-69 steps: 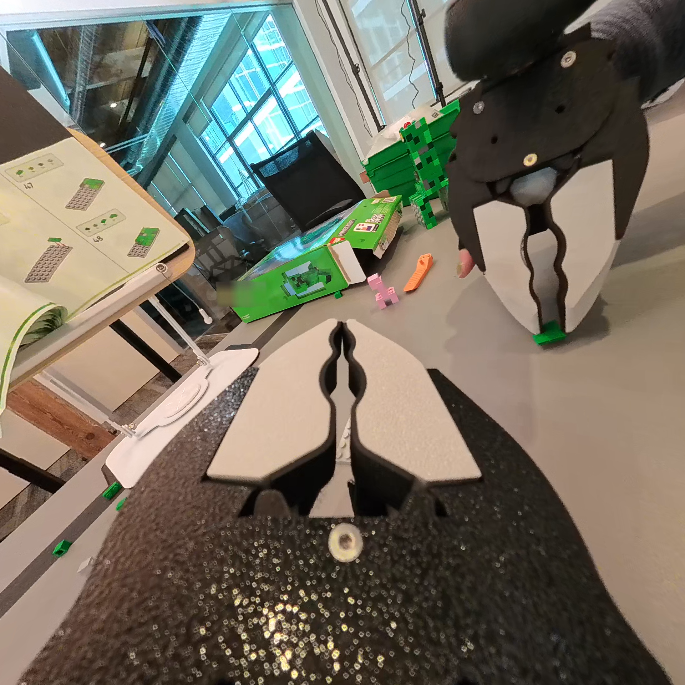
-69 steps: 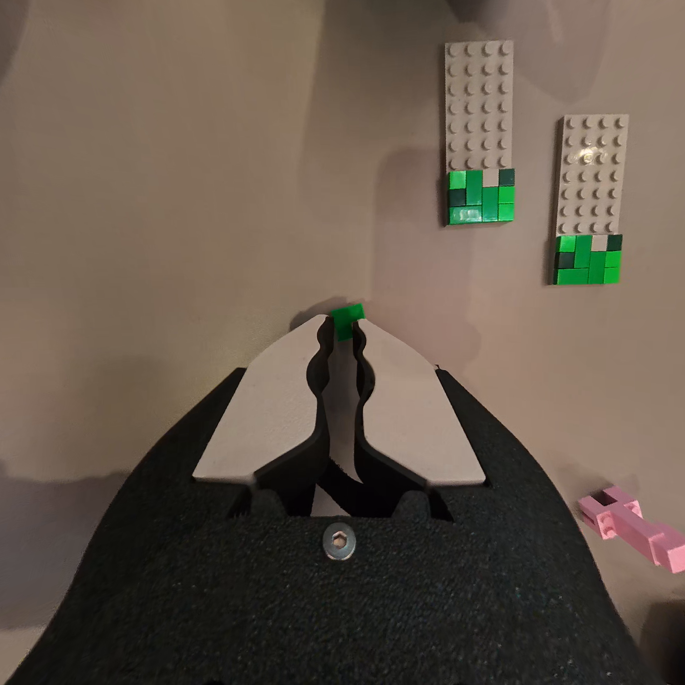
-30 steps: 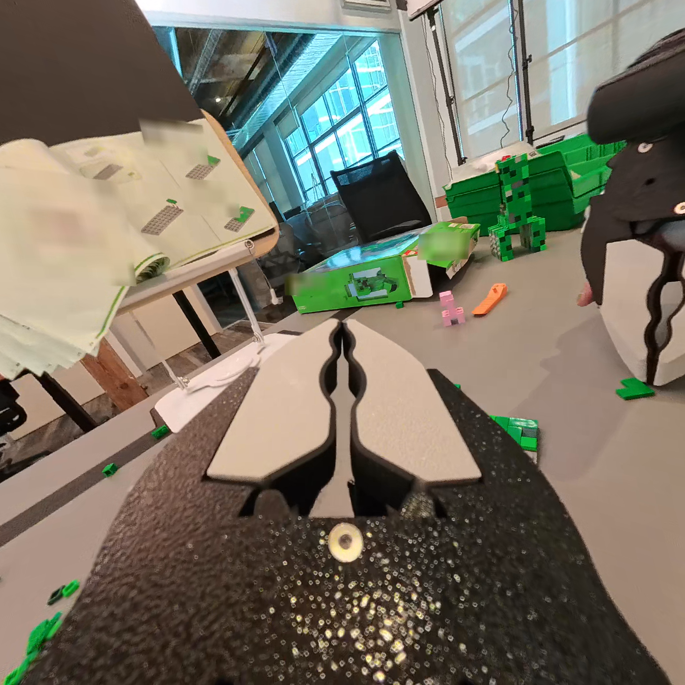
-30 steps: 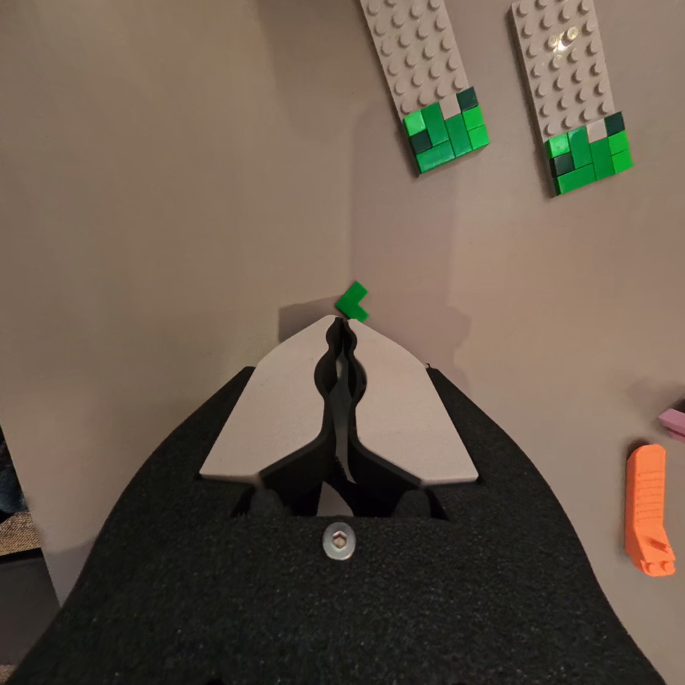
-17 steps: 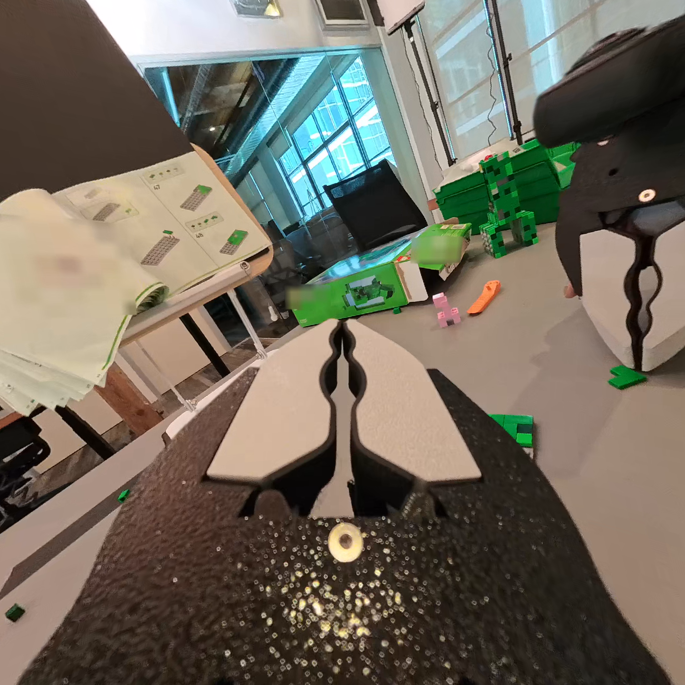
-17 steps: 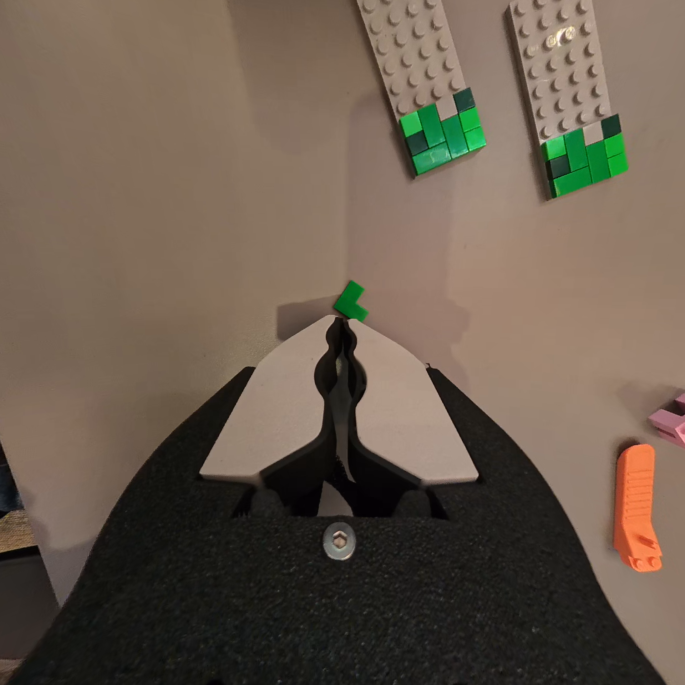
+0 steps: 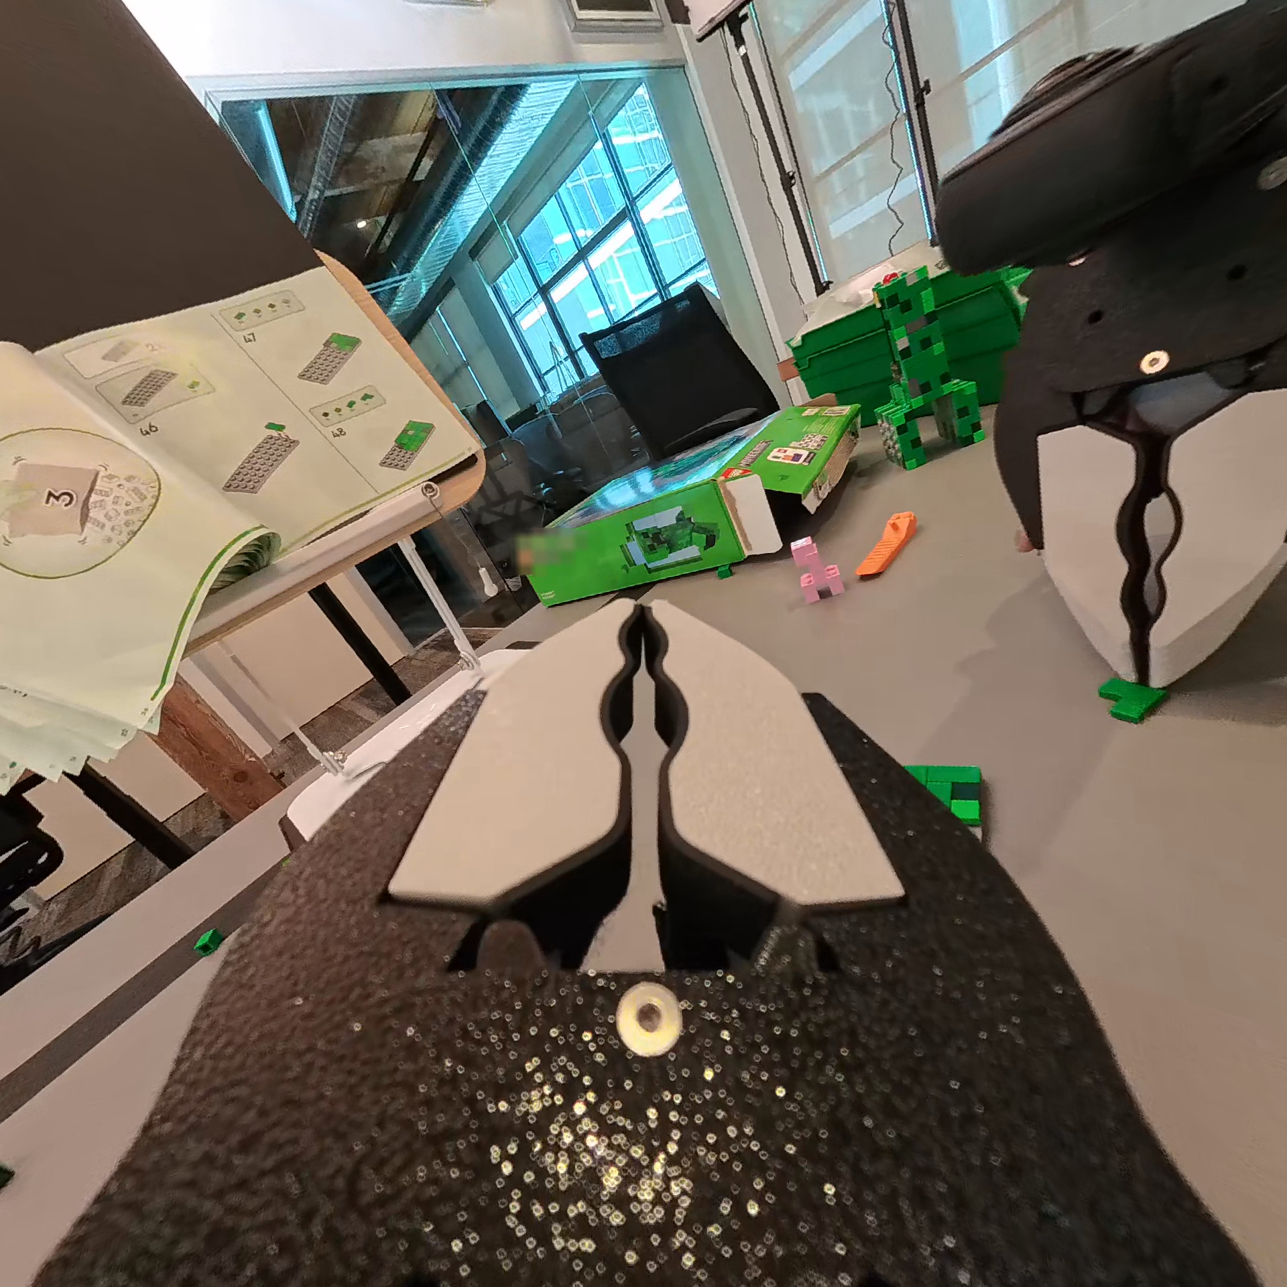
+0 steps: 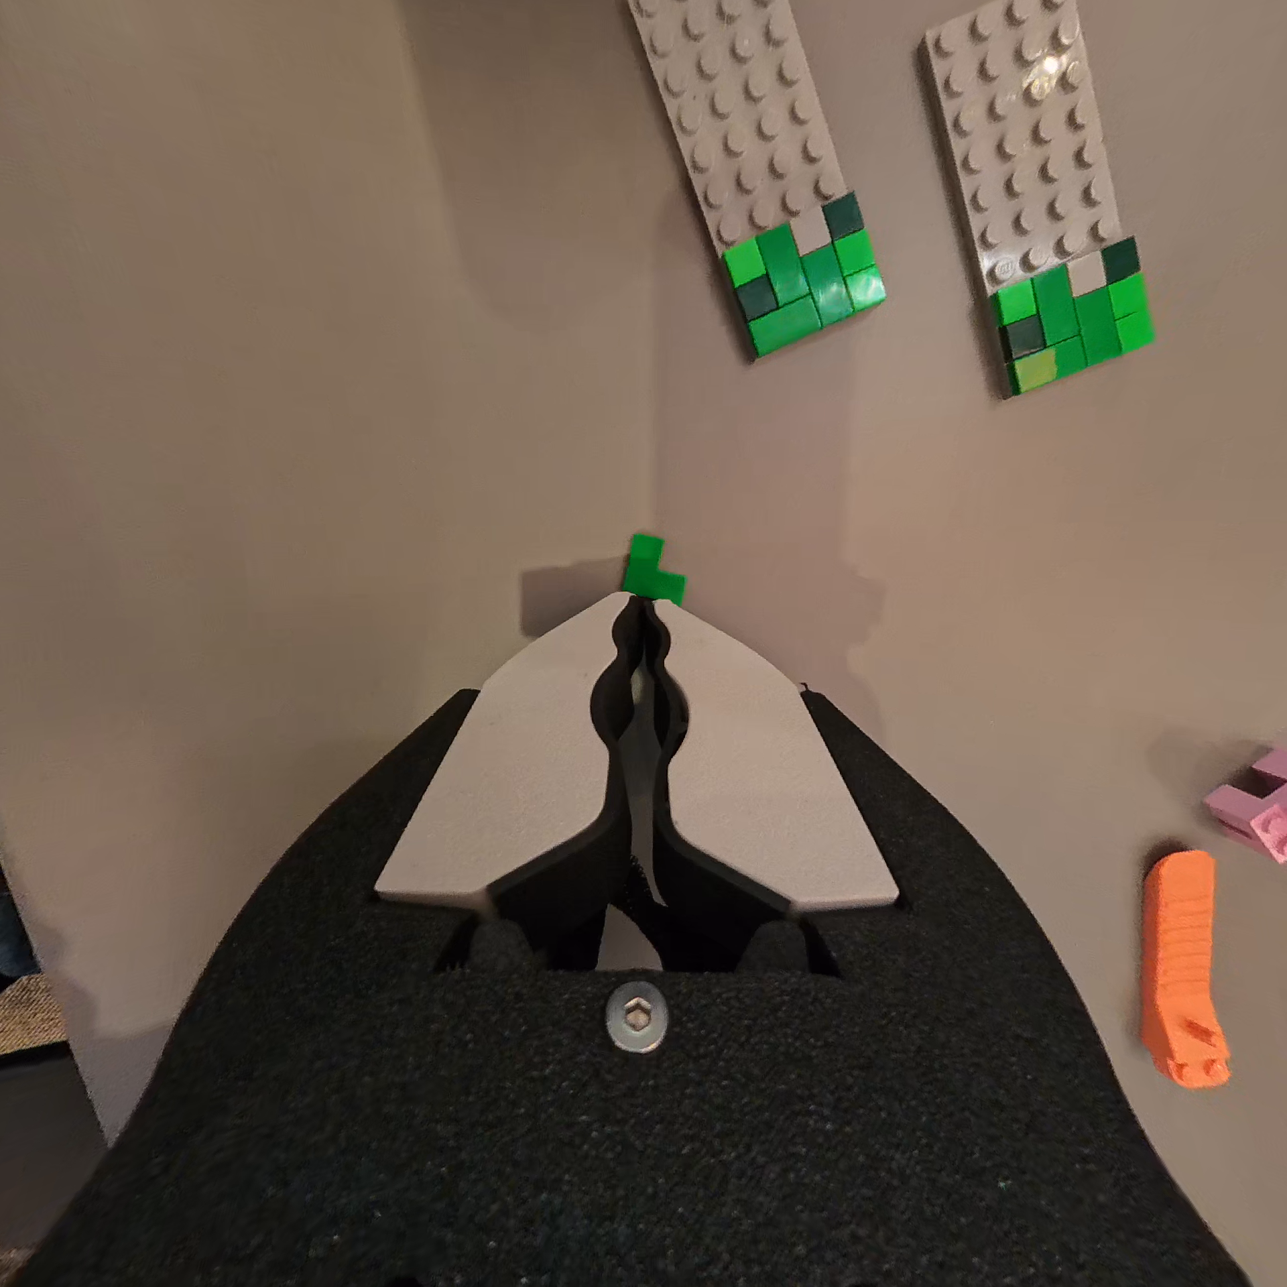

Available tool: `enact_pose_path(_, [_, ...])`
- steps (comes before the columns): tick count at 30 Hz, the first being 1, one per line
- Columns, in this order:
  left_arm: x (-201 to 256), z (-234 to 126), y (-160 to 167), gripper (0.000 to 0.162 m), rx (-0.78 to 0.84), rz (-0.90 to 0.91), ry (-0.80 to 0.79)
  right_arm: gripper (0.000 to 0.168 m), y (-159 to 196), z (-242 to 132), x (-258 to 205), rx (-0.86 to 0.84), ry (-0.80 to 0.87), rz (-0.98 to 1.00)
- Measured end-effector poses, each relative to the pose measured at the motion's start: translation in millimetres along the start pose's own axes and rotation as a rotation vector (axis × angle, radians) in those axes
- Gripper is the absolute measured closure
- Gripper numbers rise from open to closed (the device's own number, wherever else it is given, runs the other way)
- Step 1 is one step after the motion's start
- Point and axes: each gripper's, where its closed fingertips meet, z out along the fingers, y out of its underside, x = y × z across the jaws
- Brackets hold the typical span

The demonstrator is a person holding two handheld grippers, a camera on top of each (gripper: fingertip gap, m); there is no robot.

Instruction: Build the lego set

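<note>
A small green L-shaped piece (image 8: 651, 574) lies flat on the grey table, also seen in the left wrist view (image 7: 1132, 698). My right gripper (image 8: 642, 603) is shut, pointing down, its tips touching the near edge of the piece; from the left it shows at the right (image 7: 1142, 679). Two grey studded plates (image 8: 759, 118) (image 8: 1024, 139), each with green tiles on its near end, lie beyond it. My left gripper (image 7: 642, 613) is shut and empty, held above the table. One tiled plate end (image 7: 950, 790) shows just right of it.
An orange brick separator (image 8: 1180, 975) and a pink model (image 8: 1253, 815) lie to the right. A green set box (image 7: 661, 536), a green figure (image 7: 919, 376) and green bins (image 7: 836, 362) stand farther back. An open instruction booklet (image 7: 209, 432) is on a stand at the left. There is about 20 cm between the tips of the two grippers.
The green L-shaped piece has turned on the table in front of the right gripper's tips. The left wrist view has tilted slightly. Both grippers stay shut.
</note>
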Motion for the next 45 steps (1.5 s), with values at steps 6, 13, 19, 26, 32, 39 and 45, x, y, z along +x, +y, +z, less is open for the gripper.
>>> enact_pose_path(6, [1.1, 0.4, 0.5, 0.162, -0.002, -0.002, 0.007, 0.168, -1.6, 0.8, 2.8, -0.009, 0.005, -0.014])
enact_pose_path(13, [2.7, 1.4, 1.8, 0.162, -0.009, -0.005, 0.018, 0.168, 2.6, -2.2, 6.5, -0.008, 0.019, 0.062])
enact_pose_path(19, [3.6, 1.8, 2.5, 0.162, -0.012, -0.007, 0.024, 0.168, -3.4, -3.8, 4.2, 0.028, 0.020, 0.082])
enact_pose_path(26, [4.2, 2.0, 2.6, 0.162, -0.012, -0.009, 0.029, 0.148, -8.4, -3.0, 3.3, 0.037, 0.018, 0.069])
enact_pose_path(32, [4.5, 2.2, 2.8, 0.162, -0.013, -0.010, 0.032, 0.153, -8.3, 1.2, 3.5, -0.002, 0.021, 0.051])
enact_pose_path(39, [7.1, 3.0, 3.5, 0.162, -0.016, -0.013, 0.049, 0.168, -14.3, -1.9, 6.9, 0.008, 0.041, -0.005])
enact_pose_path(45, [8.4, 3.1, 3.1, 0.162, -0.014, -0.012, 0.057, 0.159, -12.0, -2.0, 2.5, -0.004, 0.008, 0.055])
